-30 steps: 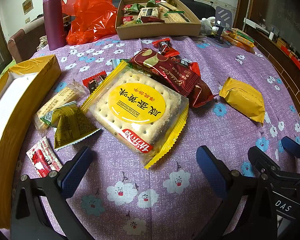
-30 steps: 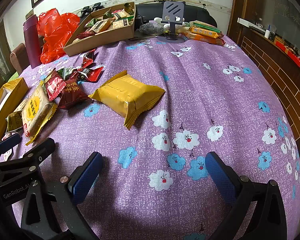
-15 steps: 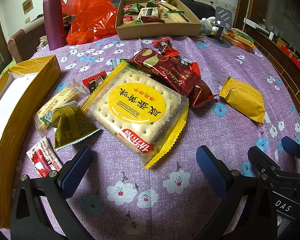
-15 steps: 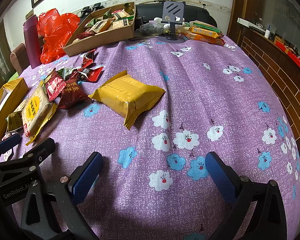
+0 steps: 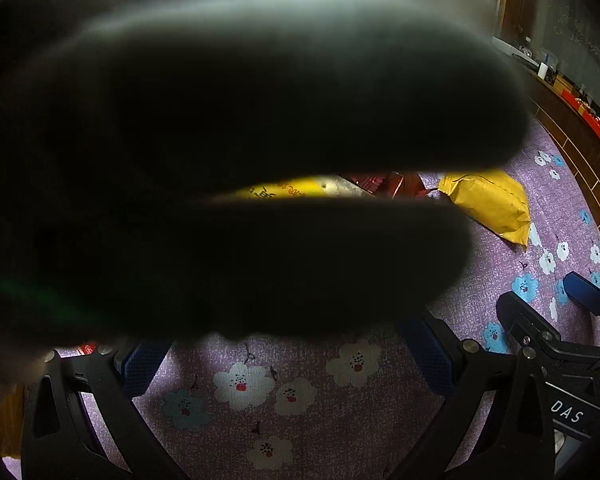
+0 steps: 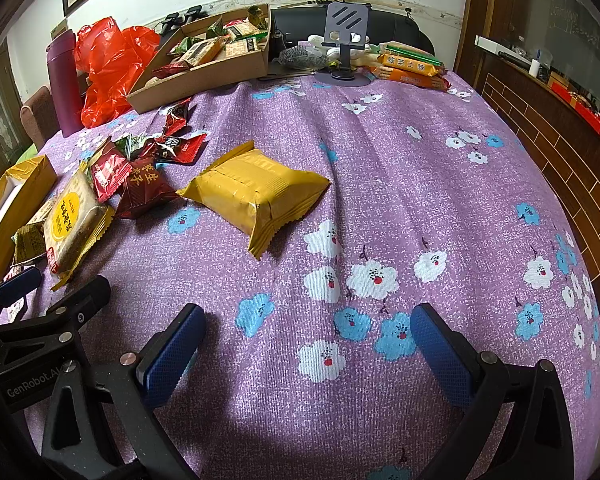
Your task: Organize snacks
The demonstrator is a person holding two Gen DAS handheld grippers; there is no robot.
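Snacks lie scattered on the purple flowered tablecloth [image 6: 380,168], seen plainly only in the right wrist view: a plain yellow packet [image 6: 256,192] near the middle, and to its left a cluster made up of a dark red wrapper [image 6: 144,188], a square cracker pack with a round yellow label [image 6: 72,220] and small red sachets [image 6: 180,146]. Farther back stand a cardboard tray [image 6: 204,76] holding sorted packets, a red plastic bag [image 6: 108,64], a purple flask [image 6: 62,80], a grey phone stand [image 6: 346,40] and, at the left edge, a yellow carton [image 6: 20,188].

Right gripper [image 6: 306,356]: jaws spread wide over bare cloth, holding nothing, well short of the yellow packet.

Left wrist view: a large dark, blurred shape [image 5: 240,160], too close to the lens to identify, covers most of the frame. Only the yellow packet [image 5: 488,204], slivers of the cracker pack [image 5: 284,190] and red wrapper [image 5: 396,184], and a strip of cloth show past it. Left gripper [image 5: 284,360]: blue pads [image 5: 426,354] partly hidden, jaws set wide apart and empty.
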